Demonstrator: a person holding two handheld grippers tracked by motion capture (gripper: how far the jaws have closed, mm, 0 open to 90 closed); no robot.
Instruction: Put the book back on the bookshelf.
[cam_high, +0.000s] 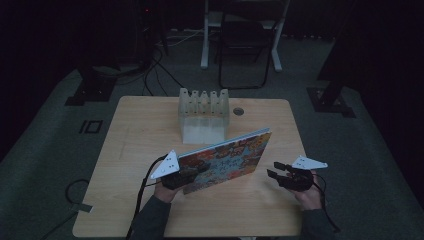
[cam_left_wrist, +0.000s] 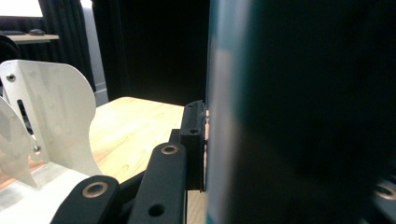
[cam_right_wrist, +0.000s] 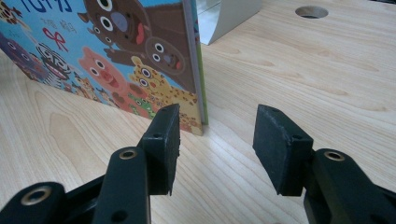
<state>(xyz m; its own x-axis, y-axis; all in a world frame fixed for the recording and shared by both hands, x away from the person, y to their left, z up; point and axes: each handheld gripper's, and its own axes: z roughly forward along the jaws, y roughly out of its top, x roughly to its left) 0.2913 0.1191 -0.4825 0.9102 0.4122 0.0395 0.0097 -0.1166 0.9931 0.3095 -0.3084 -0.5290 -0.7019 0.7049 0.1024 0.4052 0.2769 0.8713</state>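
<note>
A colourful picture book (cam_high: 225, 160) with cartoon animals on its cover stands on edge, tilted, on the wooden table (cam_high: 130, 150). My left gripper (cam_high: 189, 176) is shut on the book's lower left corner. In the left gripper view its left pad (cam_left_wrist: 194, 140) presses flat against the book (cam_left_wrist: 289, 116), which hides the other jaw. My right gripper (cam_high: 276, 170) hovers to the right of the book with its jaws open and nothing between them. In the right gripper view my right gripper (cam_right_wrist: 217, 140) points at the bare table just beside the book's near corner (cam_right_wrist: 116, 51).
A pale slotted rack (cam_high: 204, 117) stands behind the book at the table's far middle, and its white dividers (cam_left_wrist: 51, 121) rise close by in the left gripper view. A round hole (cam_high: 238, 111) lies right of the rack. A chair (cam_high: 245, 40) stands beyond the table.
</note>
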